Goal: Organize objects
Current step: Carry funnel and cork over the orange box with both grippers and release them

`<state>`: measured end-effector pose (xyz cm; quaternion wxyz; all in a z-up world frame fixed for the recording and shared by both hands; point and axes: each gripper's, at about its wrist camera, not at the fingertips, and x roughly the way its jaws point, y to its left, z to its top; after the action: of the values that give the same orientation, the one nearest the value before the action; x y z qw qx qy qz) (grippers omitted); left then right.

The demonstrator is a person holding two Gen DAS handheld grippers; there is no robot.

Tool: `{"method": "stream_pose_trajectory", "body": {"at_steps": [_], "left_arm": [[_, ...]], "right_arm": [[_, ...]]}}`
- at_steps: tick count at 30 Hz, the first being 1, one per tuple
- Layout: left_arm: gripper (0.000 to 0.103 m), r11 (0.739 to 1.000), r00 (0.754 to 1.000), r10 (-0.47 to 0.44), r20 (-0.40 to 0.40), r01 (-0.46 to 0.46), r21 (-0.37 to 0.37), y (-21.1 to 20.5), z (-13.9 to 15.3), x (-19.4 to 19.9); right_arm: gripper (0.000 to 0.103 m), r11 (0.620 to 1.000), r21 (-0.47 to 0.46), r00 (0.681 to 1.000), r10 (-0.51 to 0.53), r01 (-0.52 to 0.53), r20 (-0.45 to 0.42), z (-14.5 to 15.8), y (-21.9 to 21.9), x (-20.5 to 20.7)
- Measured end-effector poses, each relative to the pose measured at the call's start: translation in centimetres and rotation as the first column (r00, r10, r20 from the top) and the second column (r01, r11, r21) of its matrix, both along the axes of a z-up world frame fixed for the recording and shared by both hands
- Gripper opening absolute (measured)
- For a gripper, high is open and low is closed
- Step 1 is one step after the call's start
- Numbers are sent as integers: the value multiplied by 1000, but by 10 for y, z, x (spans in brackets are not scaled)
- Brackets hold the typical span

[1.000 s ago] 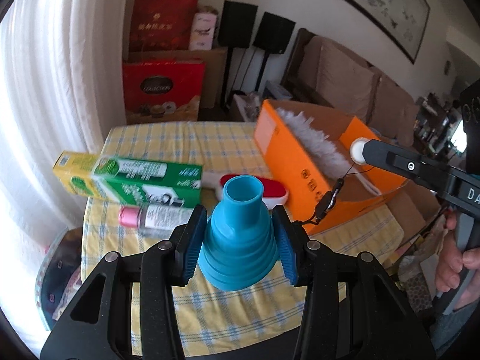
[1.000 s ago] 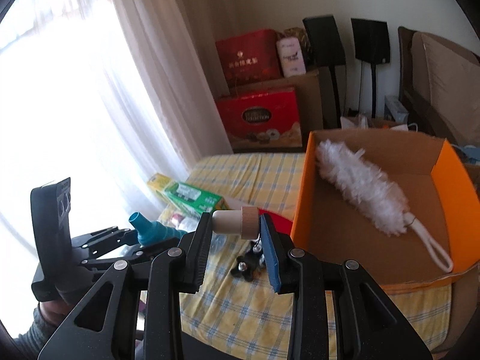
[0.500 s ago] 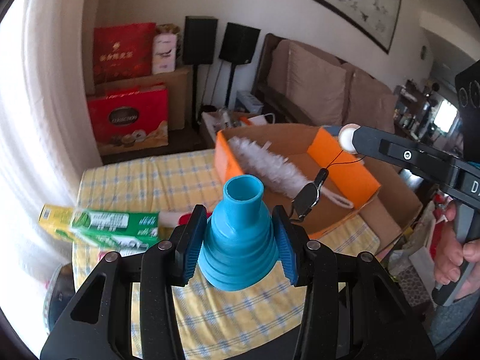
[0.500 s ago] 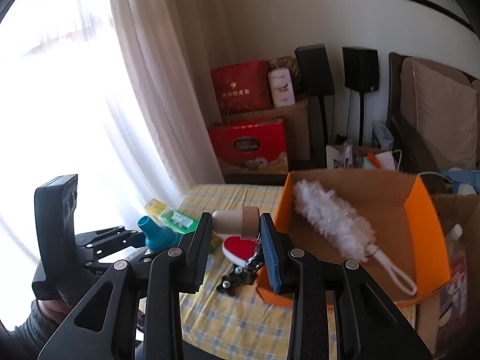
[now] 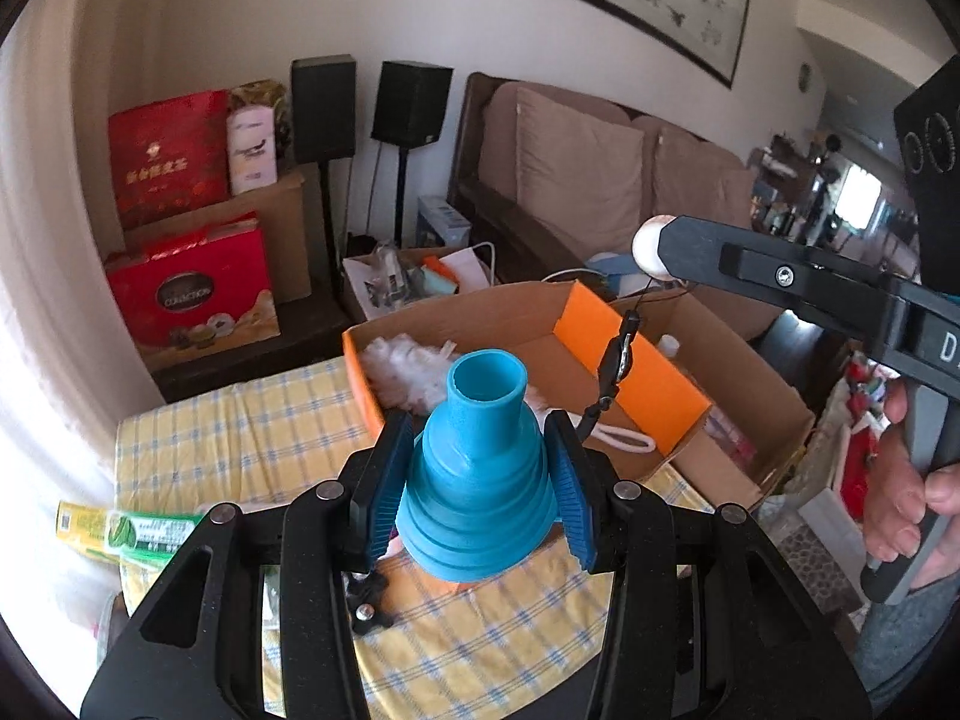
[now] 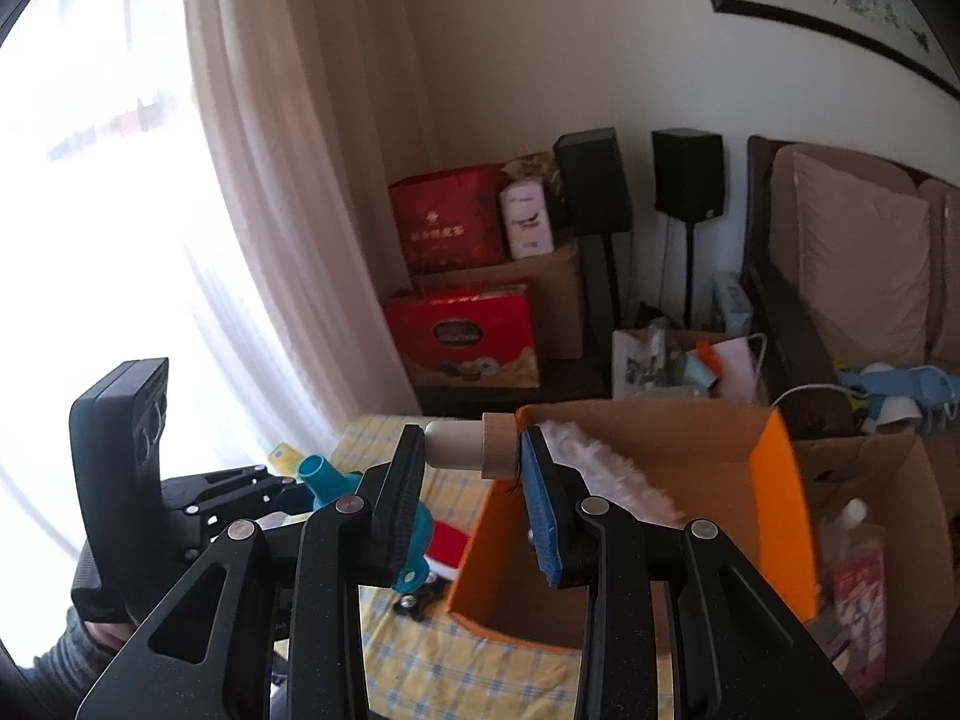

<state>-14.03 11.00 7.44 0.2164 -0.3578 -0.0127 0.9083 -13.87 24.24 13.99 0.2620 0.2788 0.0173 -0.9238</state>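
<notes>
My left gripper (image 5: 480, 468) is shut on a blue ribbed funnel (image 5: 480, 480), narrow spout pointing away, held above the yellow checked table (image 5: 240, 438). My right gripper (image 6: 471, 459) is shut on a small pale knob with a wooden cap (image 6: 471, 449); a black cord with a clip (image 5: 618, 354) hangs from it over the orange cardboard box (image 5: 630, 372). A white fluffy duster (image 5: 402, 366) lies inside that box (image 6: 774, 468). In the right wrist view the left gripper (image 6: 324, 483) with the funnel (image 6: 327, 477) sits lower left.
A green and yellow carton (image 5: 120, 531) lies at the table's left edge. A small black part (image 5: 369, 600) rests on the cloth near me, a red item (image 6: 447, 543) beside the box. Red gift boxes (image 5: 192, 288), speakers (image 5: 411, 102) and a sofa (image 5: 588, 180) stand behind.
Both grippers have risen with their loads; the table and orange box now sit lower and farther in view. The hanging cord has swung over the box. Grips unchanged.
</notes>
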Motion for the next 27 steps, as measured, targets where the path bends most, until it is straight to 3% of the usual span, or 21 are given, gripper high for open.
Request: {"method": "stream_pose_trajectory", "body": {"at_steps": [7, 27], "left_arm": [[42, 999, 1000, -14, 25, 15, -33, 32, -11, -16], [42, 993, 990, 8, 143, 9, -121, 71, -96, -54]], "right_arm": [[32, 999, -11, 998, -42, 43, 37, -13, 23, -11], [32, 989, 17, 970, -145, 144, 196, -98, 76, -50]]}}
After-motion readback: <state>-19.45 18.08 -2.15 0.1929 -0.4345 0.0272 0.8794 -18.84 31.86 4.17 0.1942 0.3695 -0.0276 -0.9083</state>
